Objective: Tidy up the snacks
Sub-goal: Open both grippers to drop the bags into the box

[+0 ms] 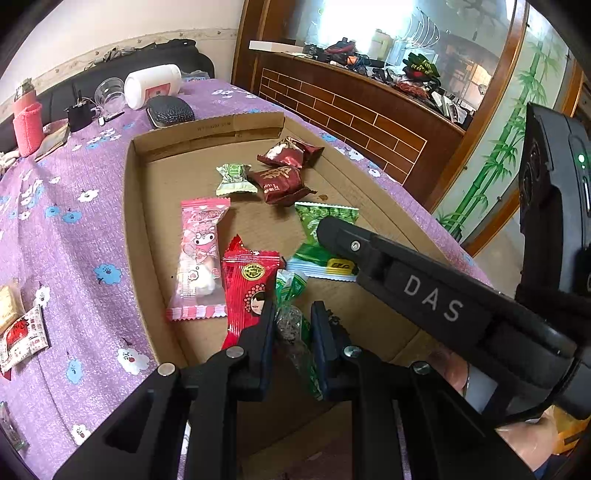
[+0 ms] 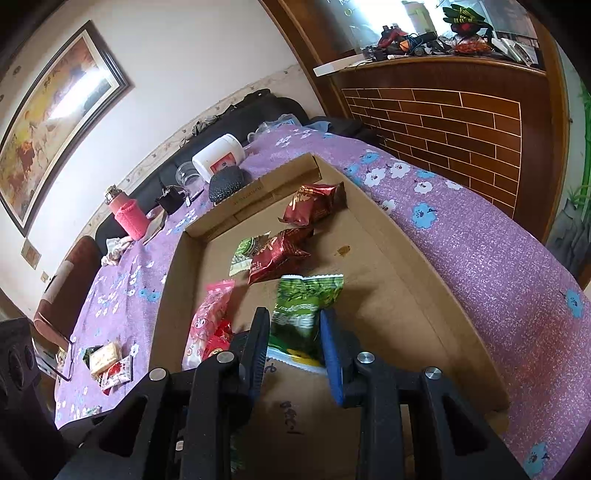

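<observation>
The left gripper [image 1: 293, 317], angled down over the cardboard tray [image 1: 136, 206], pinches a small clear-and-green candy [image 1: 291, 328]. Beside it, the right gripper [image 2: 295, 325] tilts down, clamping a green snack packet [image 2: 299, 314] above the tray floor.

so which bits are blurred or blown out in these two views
Right wrist view: the green packet between the right gripper fingers is motion-smeared, the pink packet too; the painting carries a glare patch. Left wrist view: sharp on the box snacks, but the window is blown out white. Both bend straight lines at the edges.
</observation>
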The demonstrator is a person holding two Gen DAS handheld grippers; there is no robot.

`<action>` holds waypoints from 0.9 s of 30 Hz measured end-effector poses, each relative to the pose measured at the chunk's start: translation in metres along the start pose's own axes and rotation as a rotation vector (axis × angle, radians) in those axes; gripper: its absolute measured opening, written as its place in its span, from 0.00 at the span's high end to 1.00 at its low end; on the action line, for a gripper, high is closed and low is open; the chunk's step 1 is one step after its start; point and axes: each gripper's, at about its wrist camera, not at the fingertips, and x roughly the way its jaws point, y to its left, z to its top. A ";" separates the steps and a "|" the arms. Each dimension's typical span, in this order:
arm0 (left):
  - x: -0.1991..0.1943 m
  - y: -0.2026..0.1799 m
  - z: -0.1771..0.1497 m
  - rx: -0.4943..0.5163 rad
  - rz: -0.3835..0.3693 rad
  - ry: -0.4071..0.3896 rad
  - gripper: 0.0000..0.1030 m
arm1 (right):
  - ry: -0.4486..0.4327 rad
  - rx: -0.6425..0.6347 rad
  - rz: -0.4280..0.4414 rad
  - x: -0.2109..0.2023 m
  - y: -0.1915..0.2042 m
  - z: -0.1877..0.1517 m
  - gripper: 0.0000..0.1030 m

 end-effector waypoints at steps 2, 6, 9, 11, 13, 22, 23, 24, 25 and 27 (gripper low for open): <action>0.000 0.000 0.001 0.000 0.000 0.000 0.82 | -0.002 0.002 0.000 0.000 0.000 0.000 0.71; 0.000 0.000 0.000 0.003 0.001 -0.001 0.82 | 0.002 0.005 0.008 0.000 0.001 -0.001 0.71; -0.001 0.001 0.001 -0.001 0.000 -0.006 0.82 | -0.005 0.004 0.013 -0.002 0.001 -0.001 0.71; -0.002 0.001 0.001 -0.003 -0.004 -0.011 0.78 | -0.014 0.007 0.017 -0.004 0.001 0.000 0.71; -0.004 -0.001 0.000 0.004 -0.003 -0.022 0.69 | -0.025 0.009 0.014 -0.007 0.000 0.000 0.71; -0.020 -0.016 -0.002 0.081 0.079 -0.122 0.51 | -0.074 0.011 0.014 -0.016 0.002 0.002 0.59; -0.020 -0.016 -0.002 0.086 0.088 -0.128 0.50 | -0.080 0.009 0.009 -0.017 0.002 0.002 0.56; -0.021 -0.017 -0.002 0.090 0.093 -0.134 0.49 | -0.089 0.007 0.007 -0.018 0.003 0.002 0.51; -0.022 -0.017 -0.002 0.093 0.095 -0.137 0.49 | -0.095 0.006 0.009 -0.019 0.004 0.002 0.49; -0.023 -0.018 -0.002 0.099 0.104 -0.146 0.49 | -0.118 -0.003 0.010 -0.023 0.006 0.002 0.48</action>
